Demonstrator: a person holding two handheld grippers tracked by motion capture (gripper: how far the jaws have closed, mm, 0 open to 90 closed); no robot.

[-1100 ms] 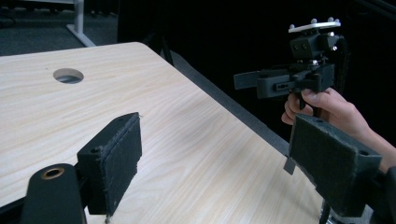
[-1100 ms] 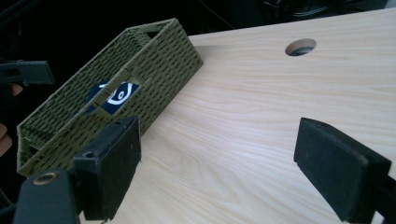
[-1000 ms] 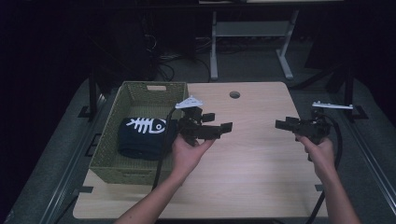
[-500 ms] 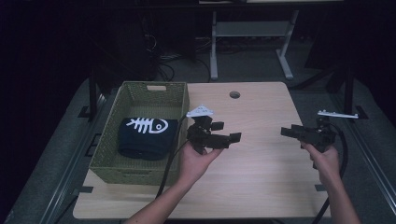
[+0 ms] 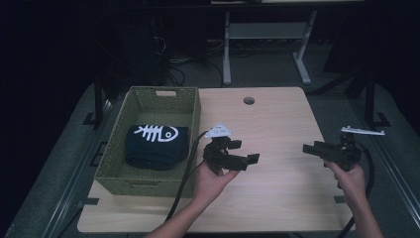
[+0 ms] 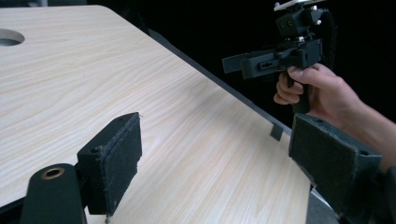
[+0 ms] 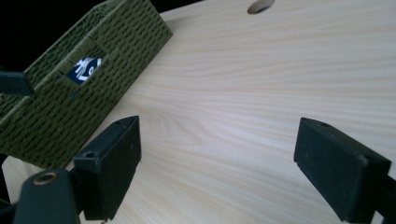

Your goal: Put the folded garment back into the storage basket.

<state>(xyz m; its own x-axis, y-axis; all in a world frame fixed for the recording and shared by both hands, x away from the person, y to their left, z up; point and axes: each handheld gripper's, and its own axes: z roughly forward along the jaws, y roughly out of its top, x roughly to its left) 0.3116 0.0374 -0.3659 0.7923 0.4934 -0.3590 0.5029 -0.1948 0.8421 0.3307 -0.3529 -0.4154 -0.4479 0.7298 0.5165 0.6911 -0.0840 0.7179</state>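
We hold the left gripper (image 5: 246,159) above the middle of the wooden table (image 5: 277,198), just beside the right wall of the green woven basket (image 5: 193,111). Its jaws are spread wide and there is nothing between them; in the left gripper view we see only bare table wood between the two padded jaws. The right gripper (image 5: 312,148) is near the right edge of the table, well apart from the left one, and its jaws are also spread wide and empty. In the right gripper view its jaws look toward the basket (image 7: 70,88) across the bare wood. Inside the basket lies a folded dark cloth with a white fish skeleton print (image 5: 156,144). It rests flat on the bottom, toward the near side. Neither gripper touches it.
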